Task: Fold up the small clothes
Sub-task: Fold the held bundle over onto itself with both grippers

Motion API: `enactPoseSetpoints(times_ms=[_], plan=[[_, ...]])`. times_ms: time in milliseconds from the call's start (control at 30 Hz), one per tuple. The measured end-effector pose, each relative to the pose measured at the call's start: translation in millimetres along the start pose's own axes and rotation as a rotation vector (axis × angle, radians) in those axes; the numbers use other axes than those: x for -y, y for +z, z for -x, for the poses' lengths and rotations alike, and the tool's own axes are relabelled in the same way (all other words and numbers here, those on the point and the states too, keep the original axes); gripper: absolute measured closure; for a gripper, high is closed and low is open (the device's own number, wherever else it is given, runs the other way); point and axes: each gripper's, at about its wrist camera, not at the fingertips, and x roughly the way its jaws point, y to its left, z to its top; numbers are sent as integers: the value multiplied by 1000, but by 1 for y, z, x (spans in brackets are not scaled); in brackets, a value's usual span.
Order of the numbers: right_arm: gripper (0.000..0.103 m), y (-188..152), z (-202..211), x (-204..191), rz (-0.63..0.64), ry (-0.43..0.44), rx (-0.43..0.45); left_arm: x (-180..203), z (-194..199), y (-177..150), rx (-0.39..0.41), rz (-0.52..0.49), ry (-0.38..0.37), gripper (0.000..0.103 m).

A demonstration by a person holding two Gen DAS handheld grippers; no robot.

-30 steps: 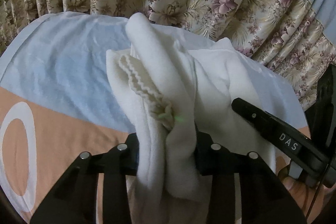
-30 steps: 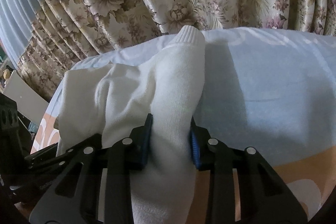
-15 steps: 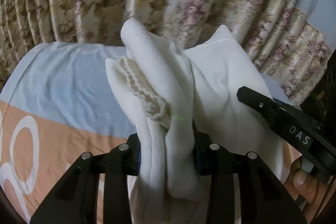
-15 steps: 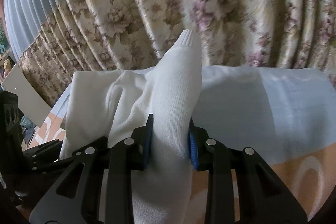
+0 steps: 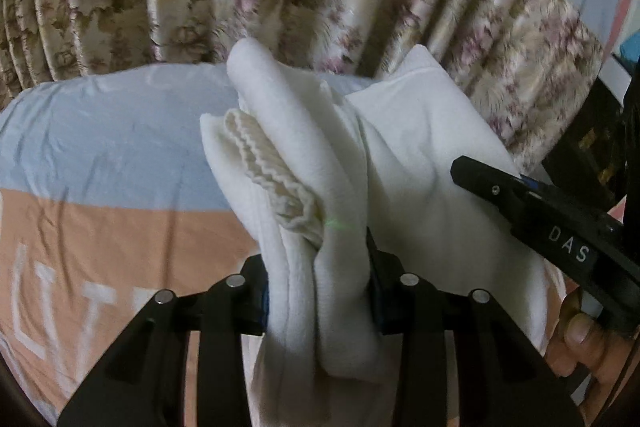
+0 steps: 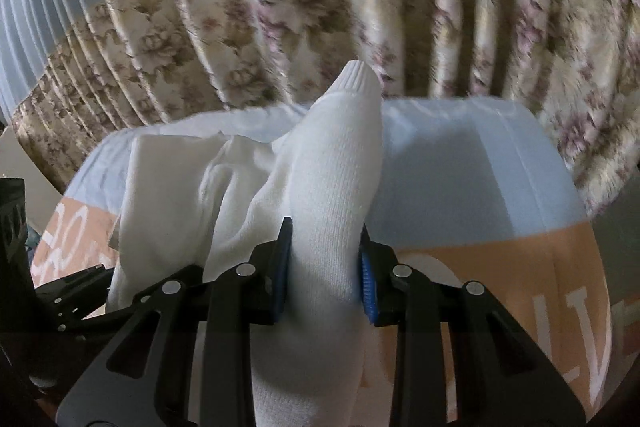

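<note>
Flowered curtains [image 6: 320, 7] hang behind the bed [image 5: 100, 147]; our left gripper [image 5: 316, 291] and right gripper [image 6: 324, 267] each pinch the white garment [image 5: 420, 167], lifted and bunched, the folding barely begun.

The garment [image 5: 420, 163] hangs between the two grippers, above the bedspread [image 5: 100, 155]. In the left wrist view, the left gripper [image 5: 316, 291] sits at the bottom centre with a bunched fold of the garment between its fingers; the scalloped hem [image 5: 268, 171] lies just left of that fold. The right gripper [image 5: 540, 231] reaches in from the right, with a hand [image 5: 580, 343] below it. In the right wrist view, the right gripper [image 6: 324, 279] clasps the ribbed cuff end [image 6: 356, 83], which stands up ahead of it; the rest of the garment spreads to the left (towards the left gripper at the frame's edge). The curtain [image 6: 320, 7] hangs behind the bedspread.
</note>
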Motion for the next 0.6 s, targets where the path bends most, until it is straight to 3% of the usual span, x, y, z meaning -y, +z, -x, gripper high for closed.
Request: enactPoseSetpoints(times_ms=[133,233,267,367,600], plan=[[69,-26,-27,19,12,-36,-73,-7,-26,-18,-43,29,21,59],[46,-42,-28,25,7,-81,-46,-18,-22,-29,16,9,127,24],[43,-47,-25,27,-7,-90,-32,-19,-20,-31,35,-24,163,18],[37,-58,-15,26,-24,-103,-9,-20,-17,-35,54,-78,211,10],[34,-92,27,4,-10,-87,47,-32,-2,-45,102,-132,258,5]])
